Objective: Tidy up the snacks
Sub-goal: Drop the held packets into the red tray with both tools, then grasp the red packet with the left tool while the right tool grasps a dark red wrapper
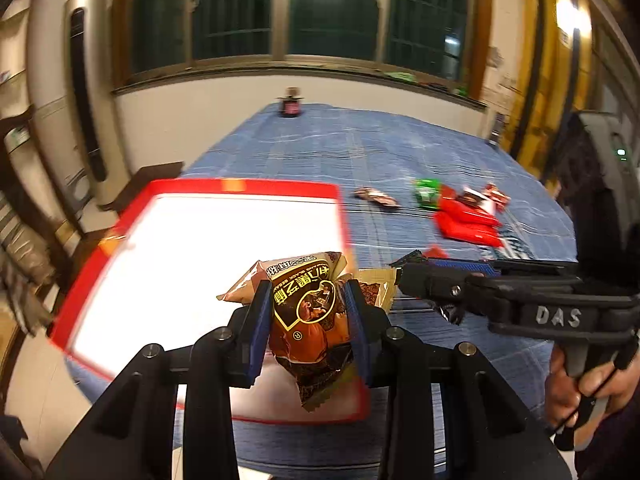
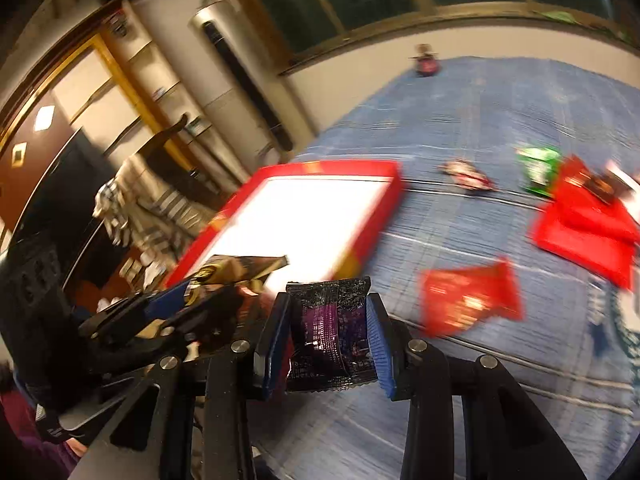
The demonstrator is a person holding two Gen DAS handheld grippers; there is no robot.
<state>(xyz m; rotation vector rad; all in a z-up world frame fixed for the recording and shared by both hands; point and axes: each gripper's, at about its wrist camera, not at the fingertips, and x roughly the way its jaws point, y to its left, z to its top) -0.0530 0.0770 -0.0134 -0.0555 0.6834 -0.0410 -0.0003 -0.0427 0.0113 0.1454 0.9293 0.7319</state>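
Note:
My left gripper is shut on a brown snack packet with yellow lettering and holds it above the near edge of the red-rimmed white tray. My right gripper is shut on a black-and-purple snack packet and holds it above the blue cloth beside the tray. In the left wrist view the right gripper comes in from the right, close to the brown packet. In the right wrist view the left gripper is at the left with the brown packet.
Loose snacks lie on the blue tablecloth: a red packet, a red pile, a green packet and a small dark packet. A small dark jar stands at the far table edge.

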